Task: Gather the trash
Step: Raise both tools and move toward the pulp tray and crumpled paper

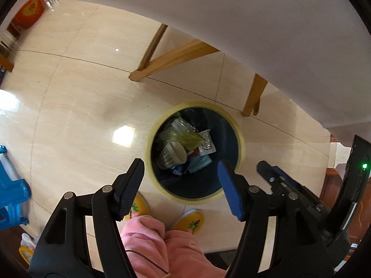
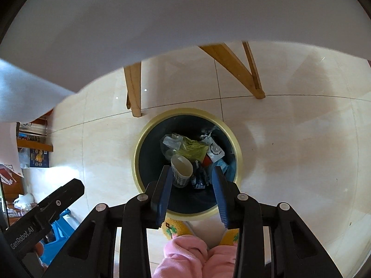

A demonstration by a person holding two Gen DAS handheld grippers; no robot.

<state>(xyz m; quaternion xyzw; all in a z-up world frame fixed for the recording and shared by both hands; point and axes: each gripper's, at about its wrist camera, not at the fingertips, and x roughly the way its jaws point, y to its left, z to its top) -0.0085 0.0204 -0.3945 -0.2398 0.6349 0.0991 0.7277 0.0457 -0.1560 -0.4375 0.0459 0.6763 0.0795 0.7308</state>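
A dark round trash bin with a yellow rim (image 1: pixel 197 103) (image 2: pixel 185 112) stands on the tiled floor right below both grippers. Inside lie a checked paper cup (image 1: pixel 172 154) (image 2: pixel 182 169), a yellow-green wrapper (image 1: pixel 190 139) (image 2: pixel 194 149), a white packet (image 1: pixel 207 143) (image 2: pixel 214 150) and blue scraps (image 1: pixel 199 163). My left gripper (image 1: pixel 180 169) hangs over the bin's near left side, wide open with nothing between its fingers. Centred over the bin, my right gripper (image 2: pixel 192 171) points down with its jaws partly apart and nothing held.
A white tabletop (image 1: pixel 255 23) (image 2: pixel 162 23) overhangs the far side on wooden legs (image 1: pixel 176 58) (image 2: pixel 133 88). A person's pink trousers (image 2: pixel 185 254) and yellow slippers (image 1: pixel 190 220) stand just behind the bin. A blue plastic stool (image 1: pixel 11 197) is at the left.
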